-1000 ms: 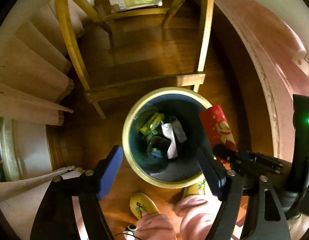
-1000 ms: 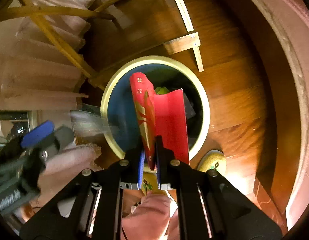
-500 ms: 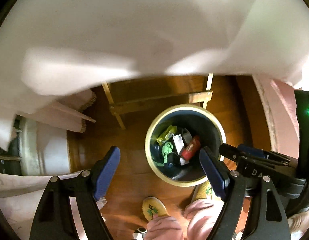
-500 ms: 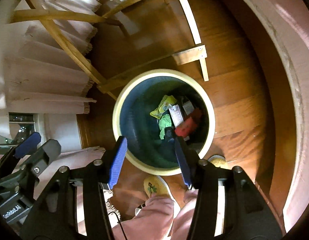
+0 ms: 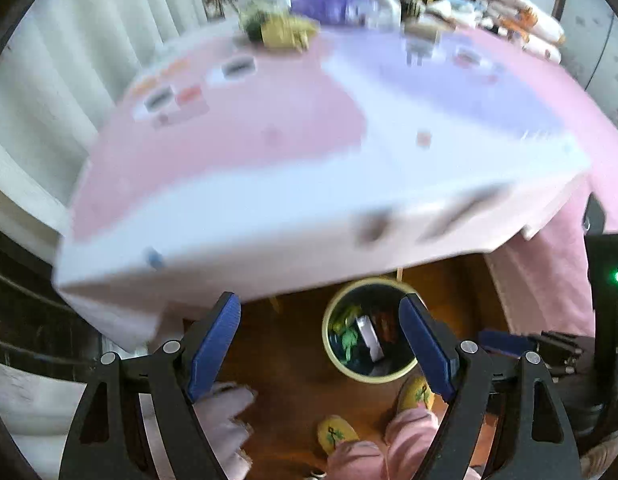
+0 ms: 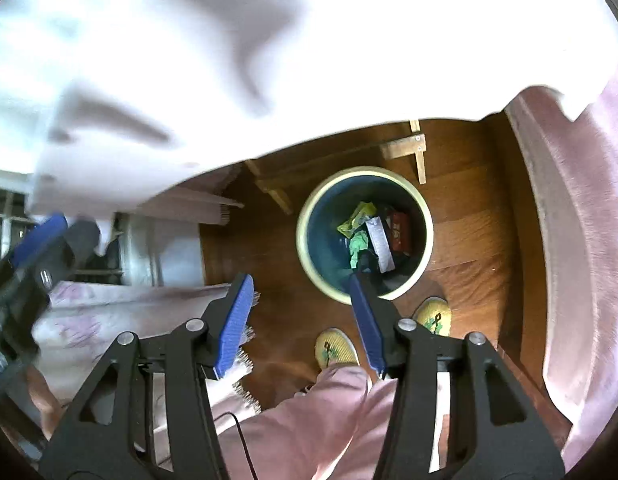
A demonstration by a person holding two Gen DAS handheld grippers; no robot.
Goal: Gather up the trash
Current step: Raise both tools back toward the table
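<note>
A round bin [image 6: 309,216] with a cream rim stands on the wooden floor below the table; it also shows in the left wrist view [image 5: 329,344]. Inside lie a red packet [image 6: 401,230], a yellow wrapper [image 6: 355,216], a green scrap [image 6: 359,246] and a white carton [image 6: 379,246]. My left gripper [image 5: 321,340] is open and empty, high above the floor at table height. My right gripper [image 6: 301,316] is open and empty above the floor, near the bin.
A table with a pink and white cloth [image 5: 269,152] fills the left wrist view; blurred items [image 5: 277,30] sit at its far edge. The cloth's hanging edge [image 6: 269,60] fills the top of the right view. Wooden table legs [image 6: 413,152], my yellow slippers [image 6: 335,348] and pink trousers [image 6: 329,420] are below.
My right gripper opened and the red packet dropped into the bin. Both grippers have risen away from the bin; the left now looks over the tabletop.
</note>
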